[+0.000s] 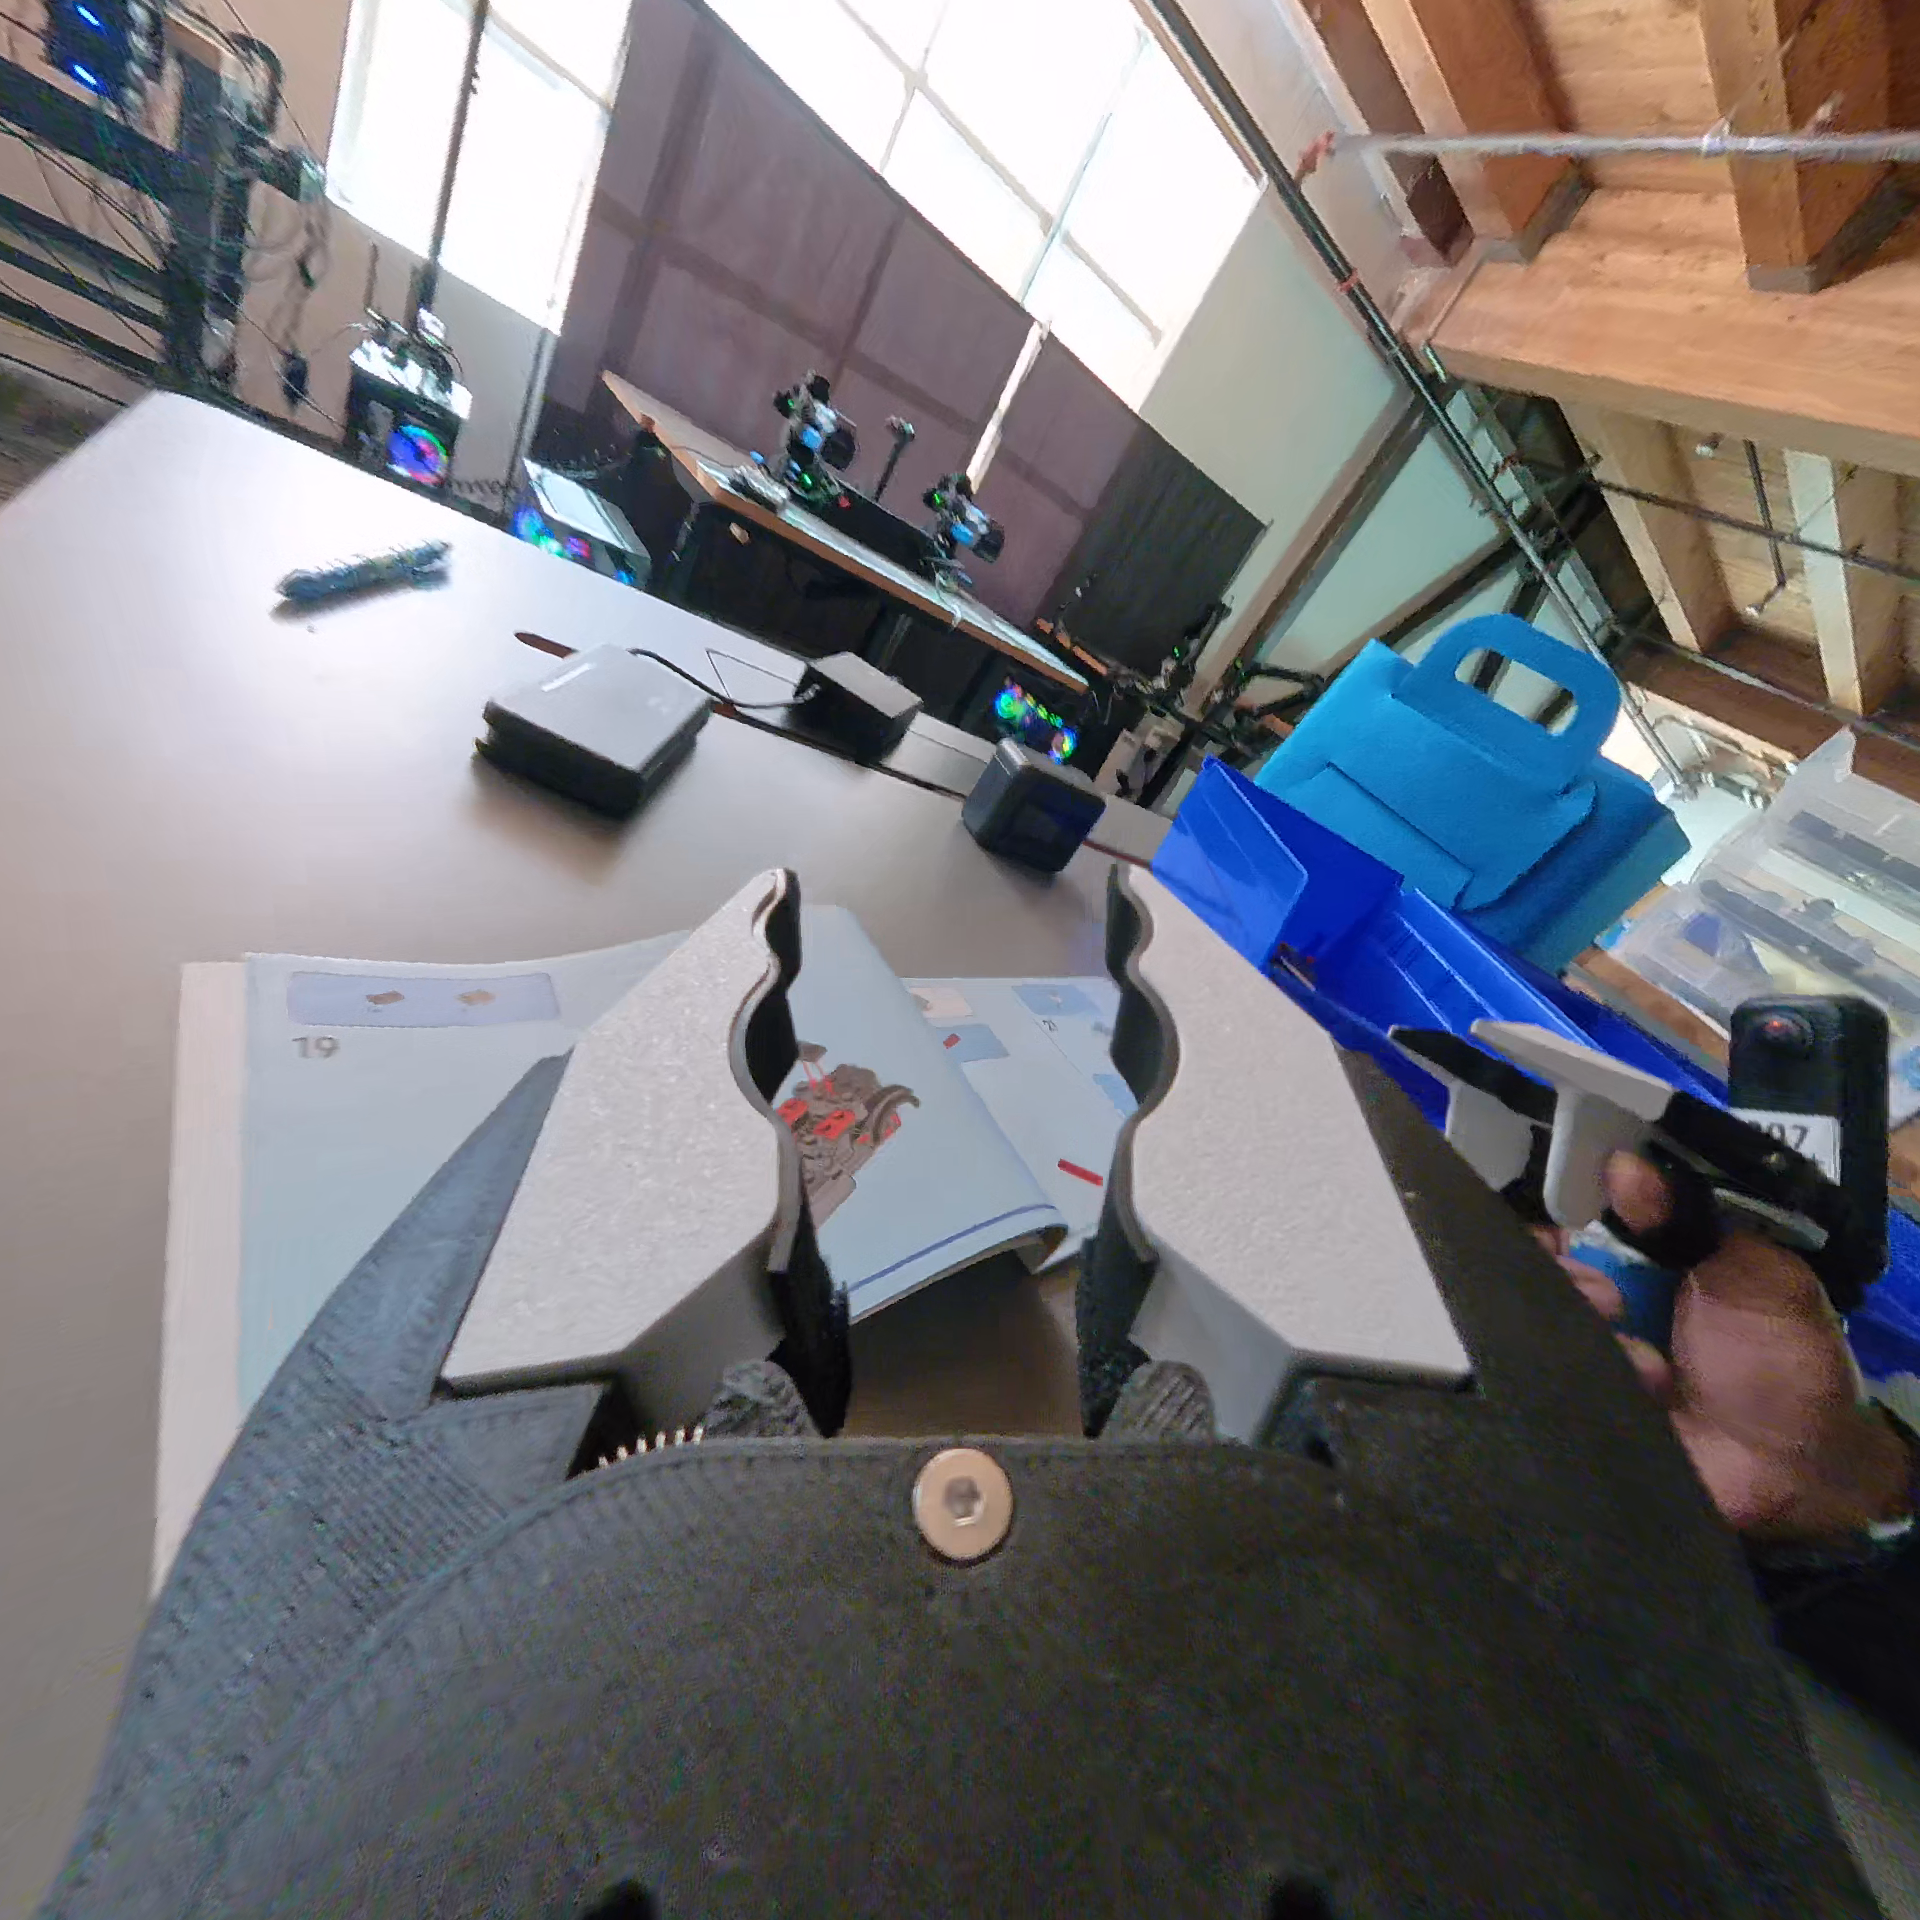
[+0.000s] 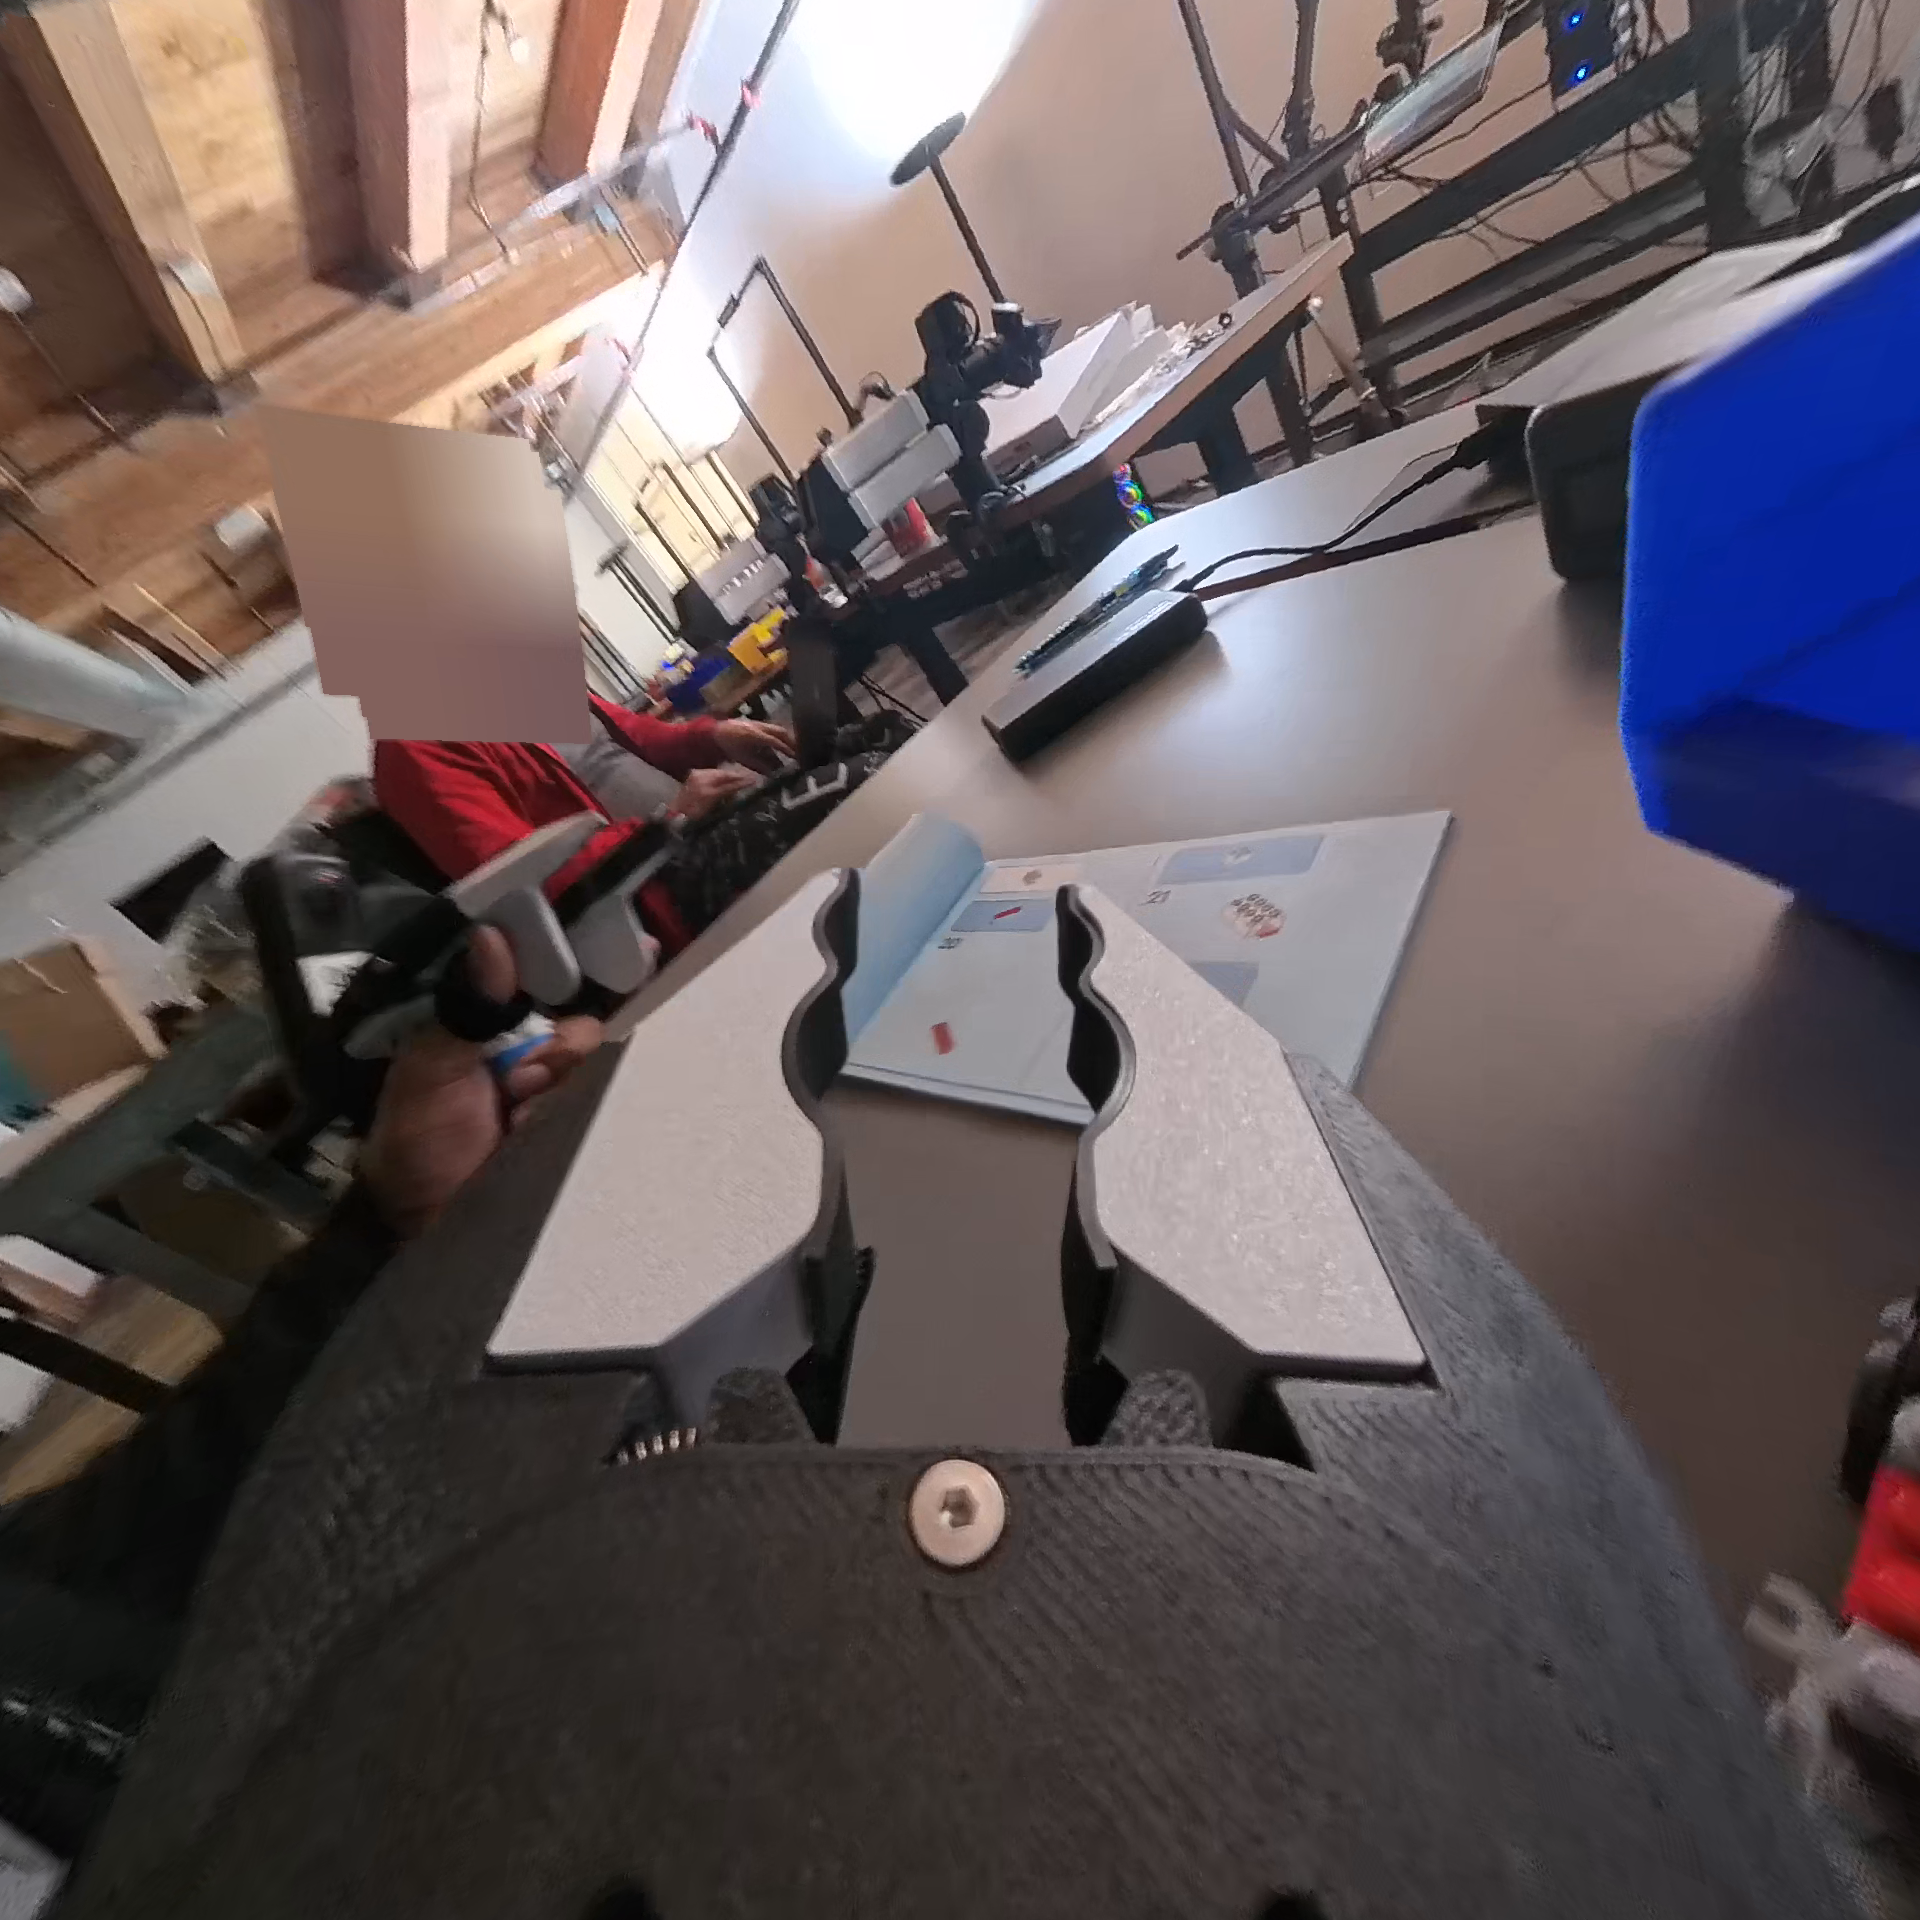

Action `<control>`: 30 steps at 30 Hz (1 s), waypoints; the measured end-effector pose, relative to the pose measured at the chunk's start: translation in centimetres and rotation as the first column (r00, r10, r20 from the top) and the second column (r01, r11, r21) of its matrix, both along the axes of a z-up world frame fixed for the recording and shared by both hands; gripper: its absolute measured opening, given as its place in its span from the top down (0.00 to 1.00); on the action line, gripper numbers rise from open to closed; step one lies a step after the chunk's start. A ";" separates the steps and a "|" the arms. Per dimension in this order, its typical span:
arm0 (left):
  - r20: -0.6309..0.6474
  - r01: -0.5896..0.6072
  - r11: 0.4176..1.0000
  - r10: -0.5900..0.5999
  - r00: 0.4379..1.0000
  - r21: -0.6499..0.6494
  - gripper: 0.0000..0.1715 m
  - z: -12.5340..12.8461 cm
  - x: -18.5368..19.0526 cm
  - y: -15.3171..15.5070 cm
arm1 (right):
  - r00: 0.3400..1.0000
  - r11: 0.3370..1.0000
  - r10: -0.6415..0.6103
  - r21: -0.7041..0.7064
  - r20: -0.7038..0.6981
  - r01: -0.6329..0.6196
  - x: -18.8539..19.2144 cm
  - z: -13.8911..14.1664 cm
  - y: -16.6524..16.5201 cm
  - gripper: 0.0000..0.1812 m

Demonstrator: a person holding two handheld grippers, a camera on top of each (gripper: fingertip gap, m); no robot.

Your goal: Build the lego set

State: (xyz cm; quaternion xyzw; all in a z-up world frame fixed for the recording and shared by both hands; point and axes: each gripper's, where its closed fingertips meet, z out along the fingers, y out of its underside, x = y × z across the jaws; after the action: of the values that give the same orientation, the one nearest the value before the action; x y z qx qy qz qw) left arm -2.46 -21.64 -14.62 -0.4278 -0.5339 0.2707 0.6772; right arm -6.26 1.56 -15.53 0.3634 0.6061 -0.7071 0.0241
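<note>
An open instruction booklet point(image 1: 416, 1122) with pale blue pages lies flat on the dark table point(image 1: 260, 810). It also shows in the right wrist view point(image 2: 1247, 935). My left gripper point(image 1: 954, 894) is open and empty, and hovers low over the booklet's middle fold. My right gripper point(image 2: 958, 894) is open and empty, just short of the booklet's near edge. Each gripper shows in the other's view, hand-held: the right one point(image 1: 1444, 1039) beside the blue bin, the left one point(image 2: 623, 831) off the table's left side. Blurred red and grey pieces point(image 2: 1881, 1538) sit at the right edge.
A blue bin point(image 1: 1340, 935) stands right of the booklet and shows large in the right wrist view point(image 2: 1766, 623). Two flat black boxes point(image 1: 587, 727) point(image 1: 862, 696), a black cube point(image 1: 1029, 821) and a blue pen-like item point(image 1: 364, 569) lie farther back. A person in red point(image 2: 468, 790) sits beyond the table. Some 25 cm of space lies between my two pairs of fingers.
</note>
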 end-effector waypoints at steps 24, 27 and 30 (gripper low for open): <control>0.103 -0.024 0.978 0.046 0.994 -0.206 0.65 -1.6 -1.0 1.8 | 0.996 0.994 -0.062 -0.090 -0.066 0.056 4.9 1.3 5.9 0.79; 0.110 -0.015 0.979 0.039 0.993 -0.205 0.65 -1.7 -1.1 1.9 | 0.996 0.995 -0.058 -0.089 -0.064 0.052 4.9 1.3 5.8 0.79; 0.116 -0.010 0.975 0.037 0.993 -0.223 0.65 -1.8 -1.1 2.1 | 0.996 0.994 -0.060 -0.091 -0.063 0.054 4.9 1.3 5.9 0.79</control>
State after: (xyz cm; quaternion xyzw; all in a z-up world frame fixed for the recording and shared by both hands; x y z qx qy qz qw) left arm -3.61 -19.54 -16.47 -0.5101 -0.5447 0.3107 0.5887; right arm -1.34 7.42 -14.26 0.3559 0.5637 -0.7454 0.0001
